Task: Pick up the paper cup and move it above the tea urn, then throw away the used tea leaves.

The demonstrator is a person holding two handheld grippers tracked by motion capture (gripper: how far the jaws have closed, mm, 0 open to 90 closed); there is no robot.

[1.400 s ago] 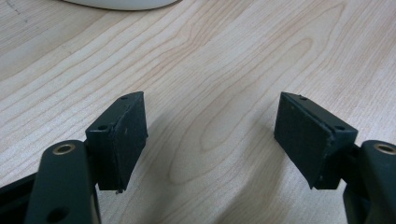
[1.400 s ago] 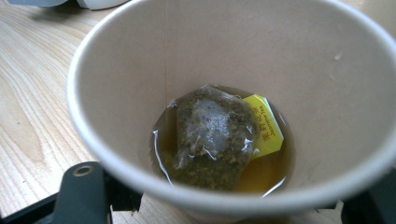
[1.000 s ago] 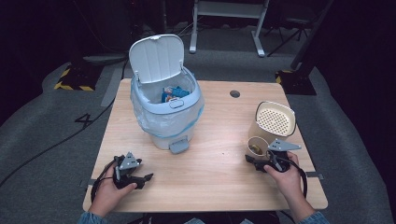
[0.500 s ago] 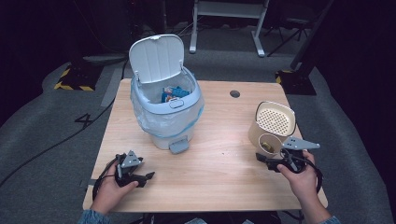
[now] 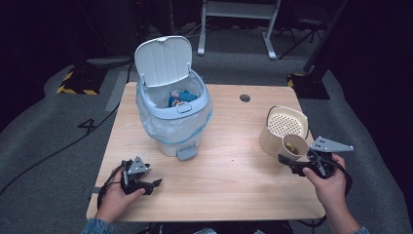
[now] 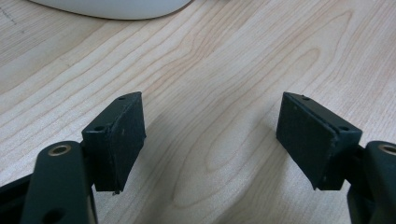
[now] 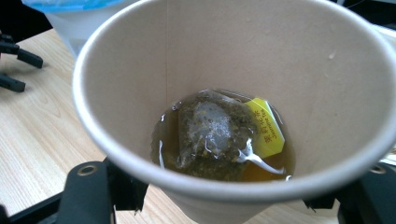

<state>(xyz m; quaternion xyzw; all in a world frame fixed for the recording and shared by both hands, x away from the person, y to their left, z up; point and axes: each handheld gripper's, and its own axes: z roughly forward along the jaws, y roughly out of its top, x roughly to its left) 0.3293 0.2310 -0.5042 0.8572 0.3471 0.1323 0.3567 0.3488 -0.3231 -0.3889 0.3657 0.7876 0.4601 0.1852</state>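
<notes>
Cup (image 7: pixel 224 93) sits pinched in my right tool (image 5: pixel 297 163) at lower right of the high view, tipped toward the camera, a wet teabag (image 7: pixel 210 135) in tea at its bottom. My left tool (image 5: pixel 141 180) rests at lower left on the counter (image 5: pixel 229 185), spread and empty.

Left gripper (image 5: pixel 155 184) sits low at lower left of the high view, jaws wide apart, nothing between. Right gripper (image 5: pixel 287 158) at lower right, raised, jaws clamping a cup (image 5: pixel 295 146).
</notes>
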